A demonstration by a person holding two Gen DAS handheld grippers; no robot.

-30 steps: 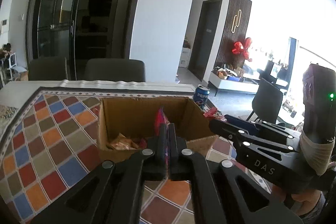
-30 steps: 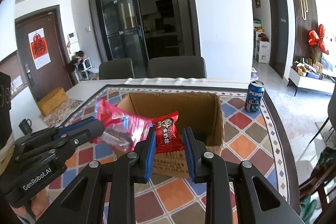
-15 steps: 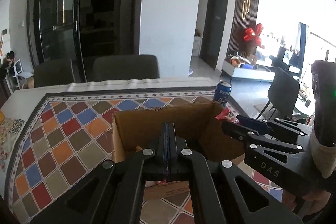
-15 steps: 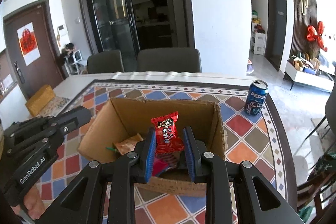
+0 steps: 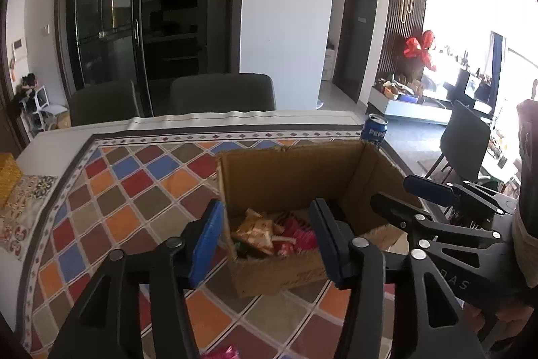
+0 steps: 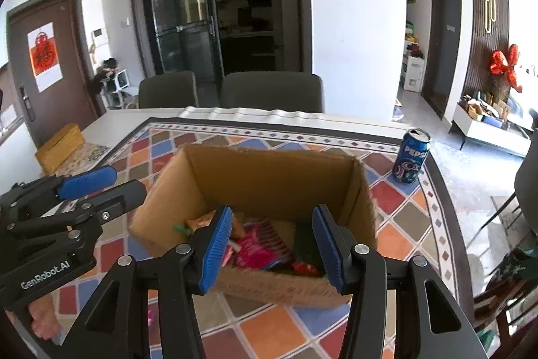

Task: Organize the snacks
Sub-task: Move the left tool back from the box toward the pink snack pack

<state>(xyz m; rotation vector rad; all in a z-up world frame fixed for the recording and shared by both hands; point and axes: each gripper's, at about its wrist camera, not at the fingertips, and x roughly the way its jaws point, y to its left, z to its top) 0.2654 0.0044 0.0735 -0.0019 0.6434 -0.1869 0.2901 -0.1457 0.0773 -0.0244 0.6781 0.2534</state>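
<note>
Both grippers over the box

My left gripper (image 5: 265, 238) and right gripper (image 6: 272, 241) hang with fingers spread, empty (packets lie inside the cardboard box (image 6: 269, 170)).

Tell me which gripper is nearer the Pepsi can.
Right. The right gripper hangs open over the cardboard box, on the side where the Pepsi can stands beyond the box's corner. The left gripper, also open, sits over the box's opposite side, farther away.

Cardboard box (image 6: 269, 177) stands open-topped; snack packets (image 6: 259, 244) cover its floor. Both grippers hover just before its near wall, jaws spread. Pepsi can (image 6: 411, 159) stands apart, right of the box.
</note>
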